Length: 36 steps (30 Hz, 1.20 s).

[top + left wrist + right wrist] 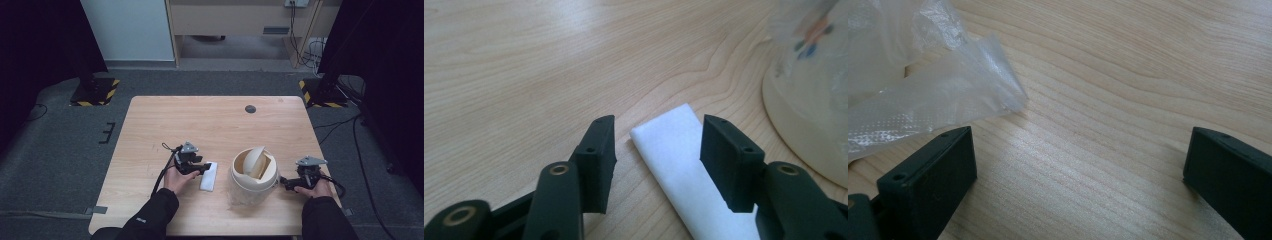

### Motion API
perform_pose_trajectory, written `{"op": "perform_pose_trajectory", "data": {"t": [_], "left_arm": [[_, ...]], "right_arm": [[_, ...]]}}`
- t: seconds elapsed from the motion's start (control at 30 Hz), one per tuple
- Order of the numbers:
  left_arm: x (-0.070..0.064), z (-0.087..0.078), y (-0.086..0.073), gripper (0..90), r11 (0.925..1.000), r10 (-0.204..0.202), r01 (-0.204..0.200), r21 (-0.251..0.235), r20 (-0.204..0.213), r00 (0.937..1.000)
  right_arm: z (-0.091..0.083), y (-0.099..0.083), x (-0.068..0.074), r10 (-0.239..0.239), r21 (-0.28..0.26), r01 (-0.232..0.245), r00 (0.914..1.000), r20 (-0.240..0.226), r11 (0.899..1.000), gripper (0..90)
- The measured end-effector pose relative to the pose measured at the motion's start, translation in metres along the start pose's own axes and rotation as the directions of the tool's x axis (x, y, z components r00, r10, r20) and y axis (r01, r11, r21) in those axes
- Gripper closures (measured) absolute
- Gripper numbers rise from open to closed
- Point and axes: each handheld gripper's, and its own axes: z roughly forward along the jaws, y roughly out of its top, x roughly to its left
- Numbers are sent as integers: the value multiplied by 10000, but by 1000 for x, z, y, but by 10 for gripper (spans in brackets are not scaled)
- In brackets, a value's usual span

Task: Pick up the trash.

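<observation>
A folded white paper strip [209,175] lies flat on the wooden table [210,120], left of a small cream bin [253,170] with a swing lid and a clear plastic liner. My left gripper [202,168] is open at the strip's near end. In the left gripper view the strip [684,160] runs between the two black jaws, which stand apart on either side of it; the left gripper [659,150] is not closed on it. My right gripper [286,183] rests open just right of the bin. Its jaws stand wide over bare wood, with the liner [923,90] at the upper left.
A dark round cable hole [250,109] sits near the table's far edge. Beyond the table are grey carpet, two black stands with yellow-striped bases [95,92], and cables [305,50] on the floor at the back right.
</observation>
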Motion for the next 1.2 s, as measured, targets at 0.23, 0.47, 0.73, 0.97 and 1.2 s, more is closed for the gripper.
{"op": "perform_pose_trajectory", "data": {"t": [0.23, 0.47, 0.73, 0.97, 1.2], "left_arm": [[6, 8, -1, 561, 9992, -357, 358, 173, -24, 9994], [7, 17, 0, 630, 9979, -618, 618, 191, 18, 9981], [3, 20, 0, 753, 9982, -521, 528, 274, -248, 9983], [-1, 21, -1, 811, 9981, -544, 560, 266, -564, 9969], [-6, 15, 0, 867, 9979, -645, 647, 37, -483, 9968]], "right_arm": [[0, 0, 0, 6, 3, -6, 10000, -5, 10000, 7], [0, 0, 0, 3, 3, -3, 10000, -37, 10000, 8], [0, 0, 1, -22, 7, 22, 10000, -54, 10000, 8], [0, 0, 1, -11, 8, 11, 10000, -84, 10000, 8], [0, 1, 1, -22, 7, 22, 10000, -86, 10000, 8]]}}
